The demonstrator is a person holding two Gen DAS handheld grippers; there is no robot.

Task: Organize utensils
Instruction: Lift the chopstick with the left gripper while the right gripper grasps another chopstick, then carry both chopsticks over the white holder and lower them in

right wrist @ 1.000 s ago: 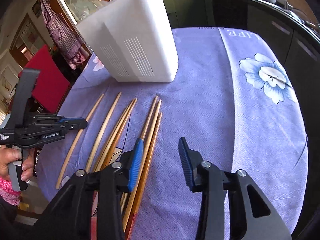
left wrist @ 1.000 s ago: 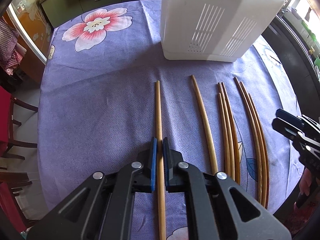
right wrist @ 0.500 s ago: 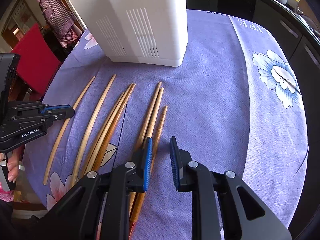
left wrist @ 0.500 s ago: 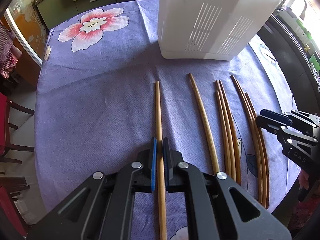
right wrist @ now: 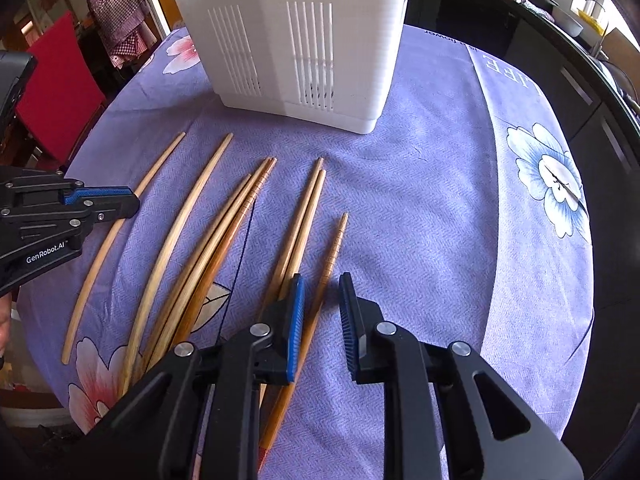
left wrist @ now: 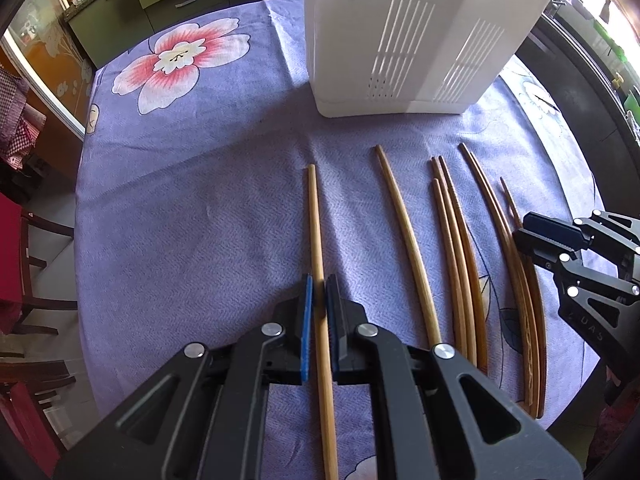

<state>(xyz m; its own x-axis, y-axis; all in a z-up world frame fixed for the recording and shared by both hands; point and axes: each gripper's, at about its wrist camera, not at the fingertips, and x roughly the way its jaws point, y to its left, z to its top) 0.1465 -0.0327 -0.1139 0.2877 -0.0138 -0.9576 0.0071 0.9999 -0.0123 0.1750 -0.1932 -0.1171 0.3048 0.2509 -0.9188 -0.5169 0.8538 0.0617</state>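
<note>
Clamping the leftmost chopstick (left wrist: 314, 220), the left gripper (left wrist: 319, 284) points steeply down at the table. Both of its pads lie against the sides of the stick, with no gap showing. The stick lies flat on the purple flowered tablecloth (left wrist: 200, 200), and its far tip points toward the white slotted container (left wrist: 400, 40).

The right gripper (right wrist: 321, 278) also points steeply down, over the right end of the row. Its jaws have just been closing. The wrist view shows the pads apart, with a darker ridged chopstick (right wrist: 336, 240) running between them. The stick passes close along the blue pad; the other pad stands clear of it. This stick also lies on the cloth.

Layout of the remaining chopsticks, left to right in the left wrist view:
- one pale single stick (left wrist: 404, 232), apart from the held one;
- a group of three (left wrist: 452, 240), lying close together;
- a pair (left wrist: 492, 216), just beside the ridged stick.

All tips point roughly toward the container, which stands upright on the cloth beyond the row and touches none of them. The sticks fan slightly and stay well inside the table edge. Dark green cabinets and a red chair stand around the table.
</note>
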